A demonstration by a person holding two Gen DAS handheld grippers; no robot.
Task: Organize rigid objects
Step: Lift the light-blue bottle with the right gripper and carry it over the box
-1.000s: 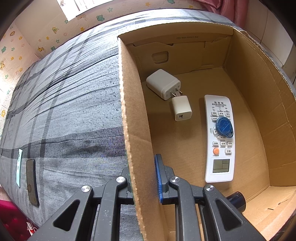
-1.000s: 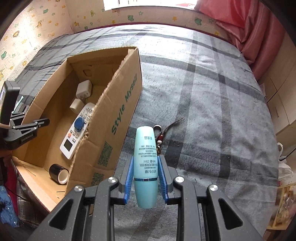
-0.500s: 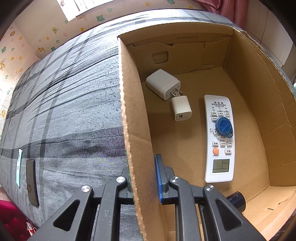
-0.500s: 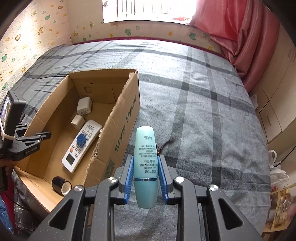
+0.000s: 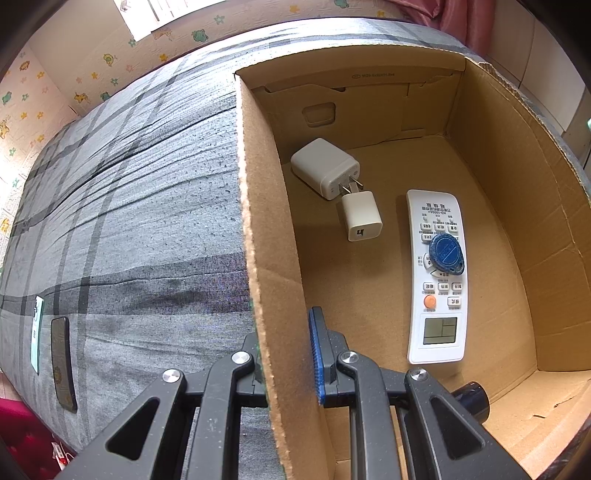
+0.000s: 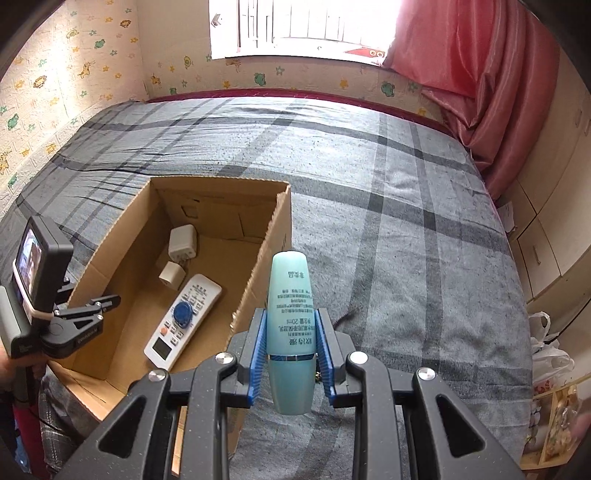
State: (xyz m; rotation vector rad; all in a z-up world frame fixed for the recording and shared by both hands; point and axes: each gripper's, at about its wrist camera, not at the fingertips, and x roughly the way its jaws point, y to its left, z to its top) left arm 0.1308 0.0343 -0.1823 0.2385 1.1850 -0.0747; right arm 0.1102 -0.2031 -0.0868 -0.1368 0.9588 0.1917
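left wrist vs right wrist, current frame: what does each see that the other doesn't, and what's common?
Left wrist only: the left gripper shut on the box wall, a dark phone on the bedspread, and a dark cylinder at the box's near end.

Right wrist only: the right gripper shut on a teal bottle, the window, the pink curtain.

Both: the cardboard box holding the white remote with the blue tag on it, and two white chargers.
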